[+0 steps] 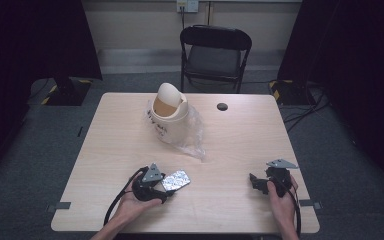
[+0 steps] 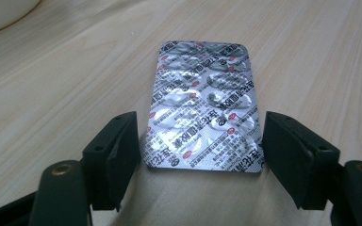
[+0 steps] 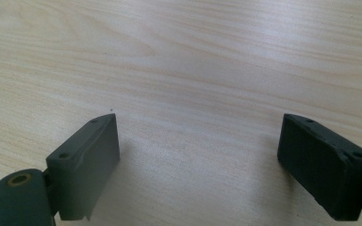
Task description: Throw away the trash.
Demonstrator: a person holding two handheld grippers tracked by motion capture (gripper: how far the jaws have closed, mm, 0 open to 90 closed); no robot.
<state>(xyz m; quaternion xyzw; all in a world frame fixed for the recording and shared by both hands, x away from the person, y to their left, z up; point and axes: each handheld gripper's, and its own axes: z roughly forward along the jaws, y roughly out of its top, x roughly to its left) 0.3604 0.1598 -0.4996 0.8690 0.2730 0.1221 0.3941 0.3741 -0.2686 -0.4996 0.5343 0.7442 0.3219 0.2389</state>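
A silver foil blister pack [image 1: 176, 180] [image 2: 202, 108] with red and black print lies flat on the wooden table [image 1: 230, 140], near the front left. My left gripper [image 1: 166, 186] [image 2: 200, 141] is open, and its jaws stand on either side of the pack's near end, very close to its edges. At the front right, my right gripper [image 1: 256, 183] [image 3: 200, 155] is open over bare wood with nothing between its jaws. A hand holds each gripper from the table's front edge.
A cream swing-lid bin [image 1: 170, 117] [image 2: 0, 12] stands in a clear plastic bag [image 1: 192, 137] at the table's middle back. A small black disc [image 1: 222, 106] lies right of it. A black folding chair [image 1: 215, 55] stands behind the table.
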